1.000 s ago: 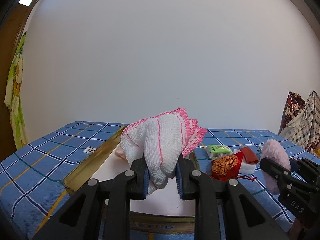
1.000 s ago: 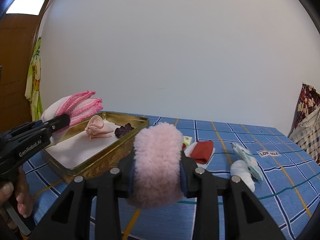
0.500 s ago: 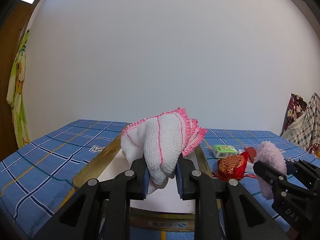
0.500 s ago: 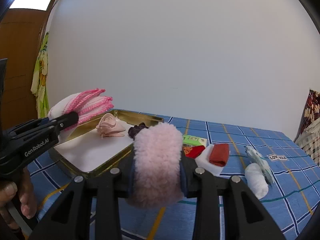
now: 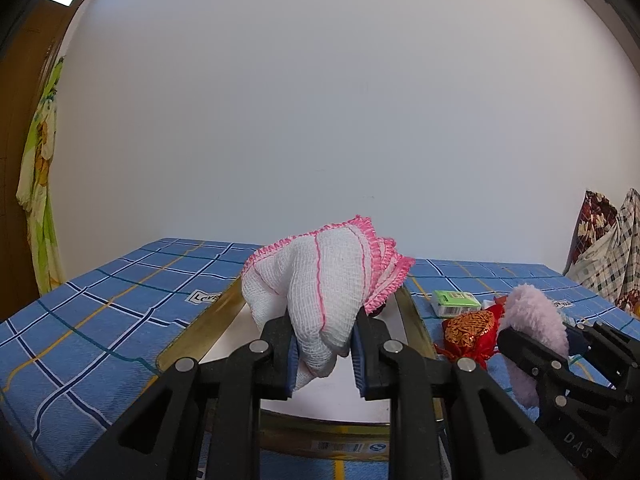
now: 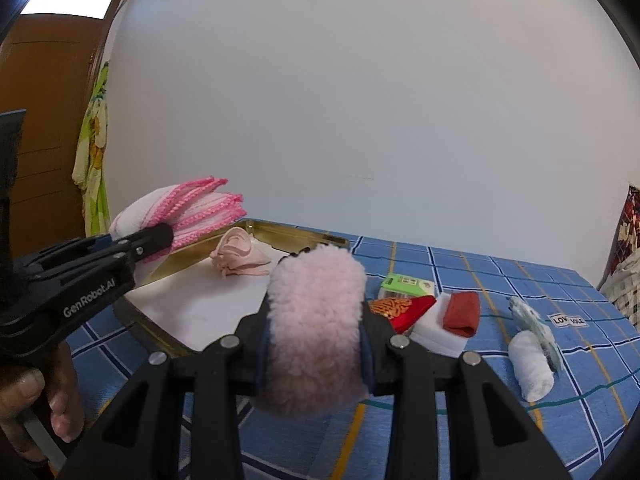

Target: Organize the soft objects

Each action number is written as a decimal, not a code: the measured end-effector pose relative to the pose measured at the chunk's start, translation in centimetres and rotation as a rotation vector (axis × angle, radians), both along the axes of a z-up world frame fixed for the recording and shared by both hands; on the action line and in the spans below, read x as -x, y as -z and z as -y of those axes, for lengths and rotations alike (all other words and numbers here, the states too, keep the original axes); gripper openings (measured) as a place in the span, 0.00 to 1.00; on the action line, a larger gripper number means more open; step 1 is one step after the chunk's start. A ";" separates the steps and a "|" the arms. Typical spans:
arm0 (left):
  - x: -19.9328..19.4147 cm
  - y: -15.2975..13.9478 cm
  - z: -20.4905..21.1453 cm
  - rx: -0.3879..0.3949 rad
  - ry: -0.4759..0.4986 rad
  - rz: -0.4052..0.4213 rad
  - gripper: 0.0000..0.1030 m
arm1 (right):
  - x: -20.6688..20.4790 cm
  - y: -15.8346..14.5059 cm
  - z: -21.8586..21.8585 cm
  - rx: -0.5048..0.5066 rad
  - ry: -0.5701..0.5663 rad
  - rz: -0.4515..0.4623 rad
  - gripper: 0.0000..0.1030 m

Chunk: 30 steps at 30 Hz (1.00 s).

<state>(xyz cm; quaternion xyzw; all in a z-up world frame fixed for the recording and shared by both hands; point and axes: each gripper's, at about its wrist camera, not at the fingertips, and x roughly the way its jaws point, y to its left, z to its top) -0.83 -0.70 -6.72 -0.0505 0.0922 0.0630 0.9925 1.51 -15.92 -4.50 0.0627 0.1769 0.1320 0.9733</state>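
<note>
Both grippers are sliding closer to the tin than a moment ago. Left gripper is squeezing one white cloth above the tin. Right gripper is squeezing one pink puff beside it. Lowering each softly inside before letting go seems best. One rose is sitting inside already.

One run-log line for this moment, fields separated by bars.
left tool: shut on cloth, over tin | right tool: shut on pink puff, beside tin
</note>
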 end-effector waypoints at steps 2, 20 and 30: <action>-0.1 0.0 -0.1 0.000 -0.004 -0.001 0.23 | -0.1 0.0 -0.1 0.000 -0.008 0.000 0.34; 0.9 -0.3 -0.3 0.006 -0.040 -0.004 0.23 | 0.0 -0.2 0.0 -0.015 -0.051 -0.004 0.34; -0.3 -1.2 -1.6 0.018 -0.028 -0.051 0.23 | -0.4 -0.5 -0.4 -0.015 -0.087 -0.017 0.35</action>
